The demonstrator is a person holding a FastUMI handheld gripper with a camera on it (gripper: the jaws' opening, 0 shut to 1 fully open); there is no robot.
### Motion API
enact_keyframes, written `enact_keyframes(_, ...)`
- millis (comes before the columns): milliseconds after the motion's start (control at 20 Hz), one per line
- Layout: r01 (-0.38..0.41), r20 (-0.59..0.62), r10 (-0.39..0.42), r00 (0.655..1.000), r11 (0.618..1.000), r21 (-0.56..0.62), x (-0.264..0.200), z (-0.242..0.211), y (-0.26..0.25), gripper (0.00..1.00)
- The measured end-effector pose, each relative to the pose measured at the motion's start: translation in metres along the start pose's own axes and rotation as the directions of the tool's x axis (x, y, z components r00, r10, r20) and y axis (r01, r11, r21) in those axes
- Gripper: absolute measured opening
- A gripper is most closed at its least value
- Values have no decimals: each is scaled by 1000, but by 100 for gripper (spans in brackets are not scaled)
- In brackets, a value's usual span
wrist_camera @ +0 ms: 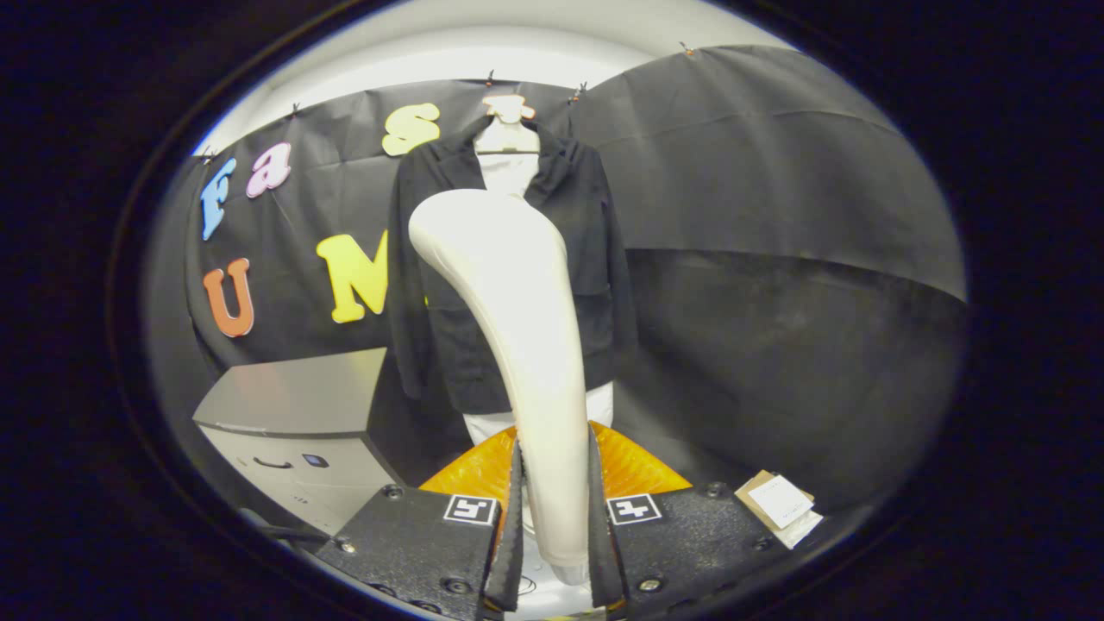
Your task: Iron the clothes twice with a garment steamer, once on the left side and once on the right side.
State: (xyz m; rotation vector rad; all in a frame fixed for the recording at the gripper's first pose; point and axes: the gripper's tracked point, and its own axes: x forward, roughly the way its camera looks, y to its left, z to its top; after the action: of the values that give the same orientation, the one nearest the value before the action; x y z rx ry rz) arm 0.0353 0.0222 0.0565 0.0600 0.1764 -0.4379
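A cream-white garment steamer (509, 319) rises from between my fingers, its handle clamped by both of them and its head tilted up to the left. My gripper (555, 552) is shut on that handle. Beyond it a black jacket (595, 259) hangs on a white mannequin torso (509, 164) against the booth wall. The steamer's head stands in front of the jacket's open middle, hiding much of its front. I cannot tell how far the head is from the cloth.
A grey cabinet-like appliance (293, 405) stands low to the left of the jacket. An orange surface (638, 470) lies just beyond my fingers under the mannequin. A small cardboard piece with white paper (776, 504) lies to the right.
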Motion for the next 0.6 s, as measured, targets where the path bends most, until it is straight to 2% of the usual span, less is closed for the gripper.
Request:
enact_keyframes(350, -141, 105, 141, 984, 990, -5, -31, 57, 10, 33)
enact_keyframes(600, -232, 118, 237, 964, 971, -55, -37, 56, 5, 33)
